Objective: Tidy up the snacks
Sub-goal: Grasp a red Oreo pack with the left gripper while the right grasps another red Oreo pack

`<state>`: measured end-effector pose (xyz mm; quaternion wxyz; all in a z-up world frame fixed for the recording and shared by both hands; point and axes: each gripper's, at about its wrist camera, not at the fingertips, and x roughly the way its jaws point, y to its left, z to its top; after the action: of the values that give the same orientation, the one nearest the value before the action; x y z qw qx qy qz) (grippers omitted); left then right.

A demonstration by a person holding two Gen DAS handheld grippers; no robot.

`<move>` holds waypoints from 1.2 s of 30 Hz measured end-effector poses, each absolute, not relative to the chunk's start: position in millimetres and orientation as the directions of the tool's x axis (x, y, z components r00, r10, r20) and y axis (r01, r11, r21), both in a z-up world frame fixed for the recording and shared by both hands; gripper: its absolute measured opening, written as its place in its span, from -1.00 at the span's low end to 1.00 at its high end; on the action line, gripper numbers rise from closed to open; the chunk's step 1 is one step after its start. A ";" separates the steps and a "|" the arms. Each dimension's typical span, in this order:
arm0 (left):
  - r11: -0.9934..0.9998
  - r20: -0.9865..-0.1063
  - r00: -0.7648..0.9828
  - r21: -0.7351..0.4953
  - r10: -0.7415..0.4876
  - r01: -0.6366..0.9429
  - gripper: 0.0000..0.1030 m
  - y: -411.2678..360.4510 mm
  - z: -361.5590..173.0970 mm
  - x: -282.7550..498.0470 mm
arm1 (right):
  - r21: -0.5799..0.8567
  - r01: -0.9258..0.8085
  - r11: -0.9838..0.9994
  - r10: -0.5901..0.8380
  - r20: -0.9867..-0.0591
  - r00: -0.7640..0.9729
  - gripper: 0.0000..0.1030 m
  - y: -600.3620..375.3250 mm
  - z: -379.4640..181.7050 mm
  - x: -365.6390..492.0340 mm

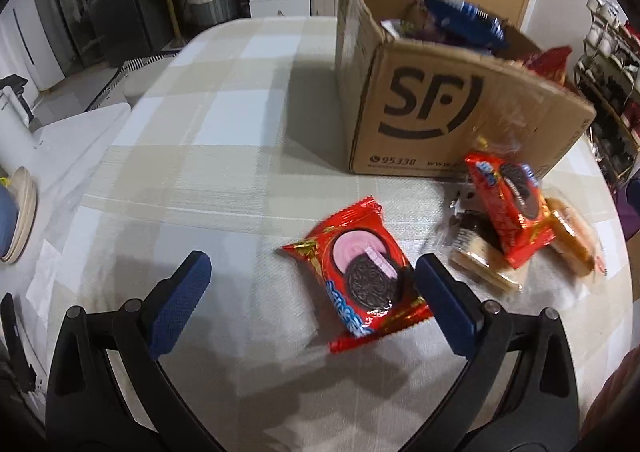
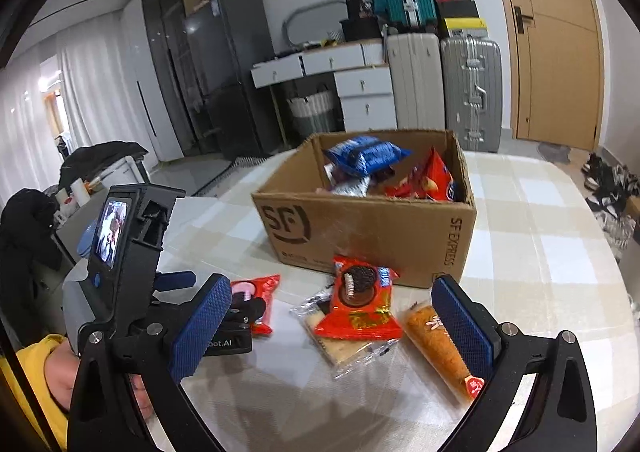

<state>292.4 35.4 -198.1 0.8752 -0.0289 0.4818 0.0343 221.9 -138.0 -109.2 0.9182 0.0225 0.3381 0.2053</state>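
A red strawberry Oreo pack (image 1: pixel 360 276) lies flat on the checked tablecloth. My left gripper (image 1: pixel 312 276) is open above it, with its right finger at the pack's right edge. A second red Oreo pack (image 2: pixel 360 300) rests on a clear cracker pack (image 2: pixel 344 340), beside an orange bread roll (image 2: pixel 436 348). My right gripper (image 2: pixel 332 312) is open and empty above this pile. The cardboard SF box (image 2: pixel 360 228) behind holds a blue snack bag (image 2: pixel 364 153) and a red bag (image 2: pixel 436 175). The left gripper shows in the right wrist view (image 2: pixel 236 308) over the strawberry pack (image 2: pixel 262 304).
The box (image 1: pixel 440 107) stands at the table's far right. The pile also shows in the left wrist view (image 1: pixel 516 211). A shoe rack (image 1: pixel 612 91) is at the right. Plates (image 1: pixel 20 211) sit at the left. Suitcases (image 2: pixel 468 91) and drawers stand behind.
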 end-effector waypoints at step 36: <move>0.999 -0.789 0.613 -0.052 -0.044 0.006 -0.20 62.5 -168.0 257.6 | 0.015 -0.353 0.935 0.196 -0.853 0.484 -0.07 -81.9 -182.6 314.2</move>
<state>257.6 62.5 -168.0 0.8978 -0.0219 0.4397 -0.0139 314.2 -81.9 -182.6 0.8575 -0.0815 0.4820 0.1602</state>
